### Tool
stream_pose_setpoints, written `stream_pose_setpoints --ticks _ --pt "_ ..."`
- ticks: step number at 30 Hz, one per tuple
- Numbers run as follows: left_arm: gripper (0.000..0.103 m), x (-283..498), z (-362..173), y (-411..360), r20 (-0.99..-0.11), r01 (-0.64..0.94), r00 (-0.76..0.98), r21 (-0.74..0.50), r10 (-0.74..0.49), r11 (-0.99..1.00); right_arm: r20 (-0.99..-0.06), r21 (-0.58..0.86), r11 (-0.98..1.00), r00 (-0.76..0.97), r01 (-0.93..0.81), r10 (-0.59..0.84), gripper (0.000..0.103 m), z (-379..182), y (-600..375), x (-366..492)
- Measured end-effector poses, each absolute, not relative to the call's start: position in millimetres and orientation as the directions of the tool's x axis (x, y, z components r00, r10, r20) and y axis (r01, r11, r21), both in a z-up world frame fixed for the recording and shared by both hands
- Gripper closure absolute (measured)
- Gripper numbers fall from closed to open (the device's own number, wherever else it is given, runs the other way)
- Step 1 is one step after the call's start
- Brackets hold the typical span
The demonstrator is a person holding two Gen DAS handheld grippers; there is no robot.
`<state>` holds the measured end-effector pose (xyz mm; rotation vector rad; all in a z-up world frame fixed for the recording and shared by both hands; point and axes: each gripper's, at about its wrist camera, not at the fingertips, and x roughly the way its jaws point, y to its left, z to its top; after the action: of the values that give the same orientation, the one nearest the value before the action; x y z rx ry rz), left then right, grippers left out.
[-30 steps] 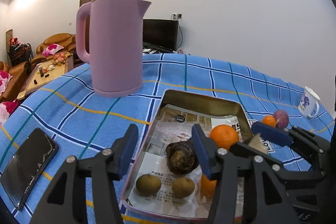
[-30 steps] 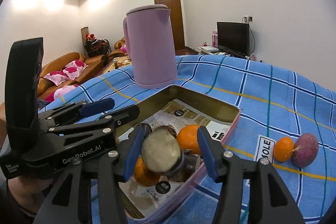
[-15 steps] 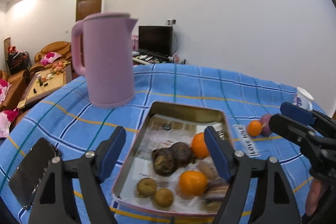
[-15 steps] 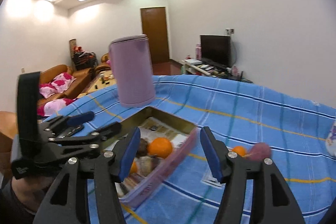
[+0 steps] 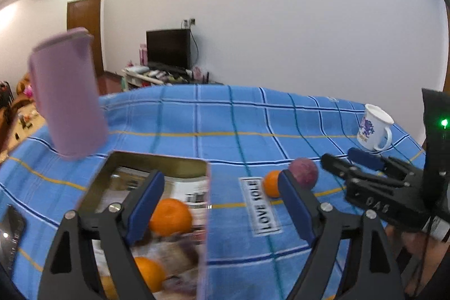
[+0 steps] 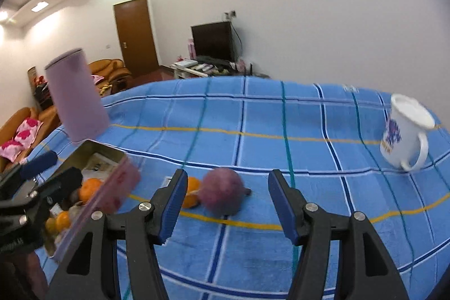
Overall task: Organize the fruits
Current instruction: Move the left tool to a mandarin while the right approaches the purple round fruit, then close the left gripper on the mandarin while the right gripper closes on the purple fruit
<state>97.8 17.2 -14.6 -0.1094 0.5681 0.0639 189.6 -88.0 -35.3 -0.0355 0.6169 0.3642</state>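
Purple fruit and a small orange, left on the table mid-frame, are now framed by emptied right tongs, while widening left tongs are seen unladen beside the filled tin.

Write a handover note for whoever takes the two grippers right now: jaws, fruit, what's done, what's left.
Left gripper: jaws opening, nothing between them; it hangs over the right edge of the tin tray.
Right gripper: jaws open and empty, lined up on the purple fruit, not touching it.
Done: oranges and some darker fruit, blurred, already lie in the tray.
Left: the purple fruit and the small orange beside it sit on the blue checked cloth, right of the tray. Both probably go in.
Not part of the job: pink kettle, white mug.
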Motion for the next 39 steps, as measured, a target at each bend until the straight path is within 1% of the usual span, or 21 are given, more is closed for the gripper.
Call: stream_pose_setpoints --ticks 2,5,7,11,14,16,18,19,21,24,27,32,35,39 --pt "0.018 108.0 -21.3 10.2 -0.558 -0.087 0.829 -0.087 0.024 0.992 -0.579 0.093 0.935 0.745 -0.343 0.331 0.042 -41.0 -89.1 195.5" --pt "0.018 120.7 -30.5 1.8 -0.574 -0.099 0.818 -0.052 0.051 0.994 -0.590 0.112 0.931 0.731 -0.347 0.343 0.042 -47.9 -87.2 201.9" --pt "0.018 125.2 -34.2 2.1 -0.588 -0.094 0.808 -0.072 0.035 0.993 -0.589 0.150 0.919 0.714 -0.365 0.379 0.042 -50.8 -86.2 205.7" --pt "0.018 124.5 -36.8 3.0 -0.578 -0.119 0.813 -0.036 0.076 0.992 -0.610 0.189 0.904 0.676 -0.383 0.414 0.042 -58.7 -79.3 213.0" --pt "0.018 125.2 -39.1 10.3 -0.578 -0.166 0.805 -0.005 0.132 0.986 -0.632 0.186 0.909 0.663 -0.373 0.401 0.042 -66.5 -76.3 218.5" --pt "0.018 126.6 -40.2 17.3 -0.594 -0.161 0.798 -0.047 0.102 0.986 -0.645 0.187 0.914 0.656 -0.362 0.391 0.042 -71.3 -77.1 221.0" --pt "0.018 126.4 -39.6 18.6 -0.598 -0.159 0.796 -0.060 0.093 0.985 -0.664 0.201 0.913 0.637 -0.354 0.393 0.042 -77.5 -78.6 225.8" --pt "0.018 126.0 -38.8 17.1 -0.597 -0.153 0.797 -0.058 0.089 0.987 -0.669 0.226 0.906 0.619 -0.357 0.411 0.044 -79.3 -80.1 228.0" --pt "0.018 126.0 -37.3 13.9 -0.597 -0.138 0.799 -0.062 0.074 0.989 -0.666 0.267 0.889 0.595 -0.373 0.449 0.053 -80.4 -81.3 227.9" --pt "0.018 128.2 -35.7 7.9 -0.600 -0.116 0.798 -0.061 0.056 0.991 -0.671 0.219 0.899 0.610 -0.379 0.421 0.053 -79.2 -77.4 219.7" --pt "0.018 132.6 -36.9 3.0 -0.610 -0.101 0.791 -0.064 0.042 0.993 -0.664 0.216 0.901 0.620 -0.377 0.419 0.054 -76.7 -82.1 212.8" --pt "0.018 145.1 -45.7 -10.3 -0.636 -0.068 0.772 -0.063 0.013 0.996 -0.634 0.165 0.941 0.699 -0.294 0.329 0.058 -68.7 -106.2 203.1" --pt "0.018 160.8 -55.2 -22.9 -0.667 -0.032 0.745 -0.062 -0.017 0.998 -0.631 0.163 0.948 0.710 -0.273 0.312 0.058 -67.4 -118.2 203.5" --pt "0.023 178.1 -66.4 -30.8 -0.706 -0.006 0.707 -0.070 -0.045 0.997 -0.633 0.160 0.942 0.702 -0.295 0.327 0.058 -66.8 -120.1 203.7"
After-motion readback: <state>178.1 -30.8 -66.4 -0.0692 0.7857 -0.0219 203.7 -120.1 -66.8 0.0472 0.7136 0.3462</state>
